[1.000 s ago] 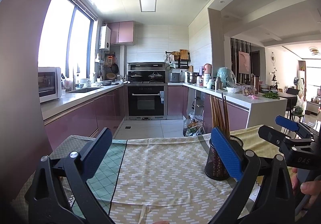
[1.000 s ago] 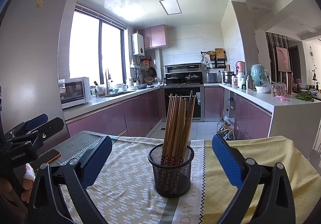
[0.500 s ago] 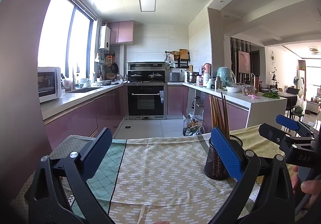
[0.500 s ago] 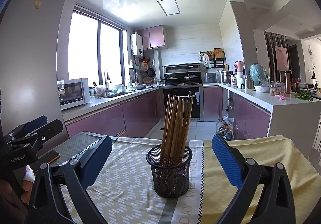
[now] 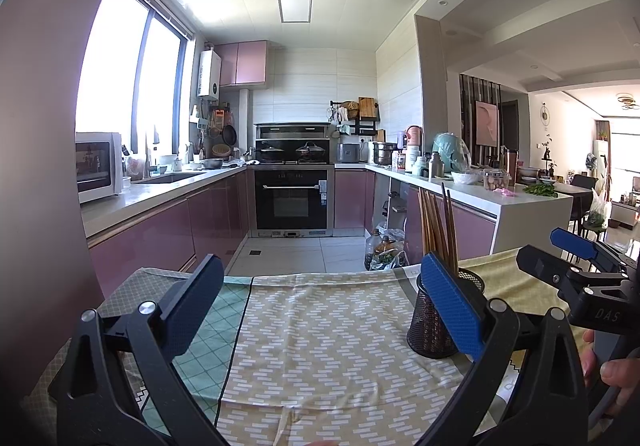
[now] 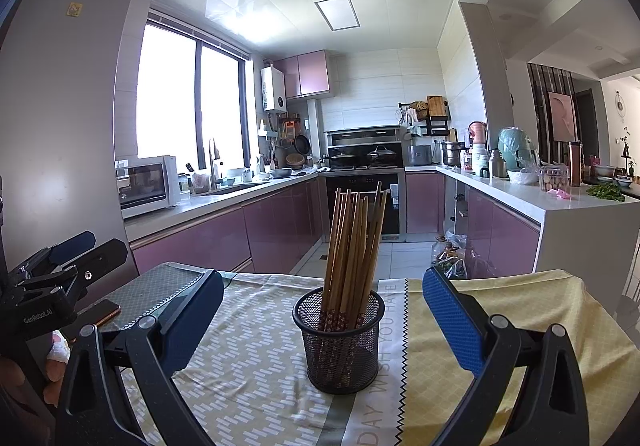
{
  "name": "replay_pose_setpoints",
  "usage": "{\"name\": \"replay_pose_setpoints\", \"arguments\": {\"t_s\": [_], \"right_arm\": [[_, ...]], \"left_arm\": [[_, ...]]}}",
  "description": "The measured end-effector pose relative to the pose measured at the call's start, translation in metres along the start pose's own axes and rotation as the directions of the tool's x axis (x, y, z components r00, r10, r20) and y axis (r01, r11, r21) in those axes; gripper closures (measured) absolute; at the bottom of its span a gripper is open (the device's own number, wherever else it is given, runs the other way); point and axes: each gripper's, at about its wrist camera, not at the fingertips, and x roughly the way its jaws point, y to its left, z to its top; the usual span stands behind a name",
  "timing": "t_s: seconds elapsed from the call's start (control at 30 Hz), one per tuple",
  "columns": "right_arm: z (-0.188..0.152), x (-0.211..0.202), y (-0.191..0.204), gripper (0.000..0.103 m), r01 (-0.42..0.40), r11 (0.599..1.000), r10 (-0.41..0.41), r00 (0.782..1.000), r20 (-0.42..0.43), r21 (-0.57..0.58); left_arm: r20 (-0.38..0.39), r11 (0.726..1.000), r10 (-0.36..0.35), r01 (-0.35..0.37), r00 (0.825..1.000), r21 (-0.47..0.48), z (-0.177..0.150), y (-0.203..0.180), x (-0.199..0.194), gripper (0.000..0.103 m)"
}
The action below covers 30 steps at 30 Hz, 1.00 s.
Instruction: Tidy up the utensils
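Observation:
A black mesh cup (image 6: 339,342) stands on the cloth-covered table and holds several wooden chopsticks (image 6: 354,242) upright. In the right wrist view it sits straight ahead, between the open fingers of my right gripper (image 6: 320,310), a short way in front. In the left wrist view the mesh cup (image 5: 430,320) is partly hidden behind the right finger of my left gripper (image 5: 320,306), which is open and empty. The chopsticks (image 5: 438,224) rise above that finger. My right gripper (image 5: 576,266) shows at the far right; my left gripper (image 6: 60,258) shows at the far left.
Patterned cloths (image 5: 320,330) cover the table, yellow (image 6: 520,306) on the right, green checks (image 5: 208,330) on the left. A phone (image 6: 98,312) lies near the table's left edge. Kitchen counters, oven and fridge stand beyond the table's far edge.
Both views have shifted only slightly; the mesh cup sits a little lower and nearer in the right wrist view. Both grippers stay open.

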Motion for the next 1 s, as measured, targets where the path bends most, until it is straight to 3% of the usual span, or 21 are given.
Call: {"name": "replay_pose_setpoints", "arguments": {"t_s": [1.0], "right_arm": [[0.0015, -0.0005, -0.0001, 0.006, 0.000, 1.000, 0.000, 1.000, 0.003, 0.000]], "left_arm": [[-0.003, 1.000, -0.004, 0.004, 1.000, -0.003, -0.0013, 0.0002, 0.0006, 0.006]]}}
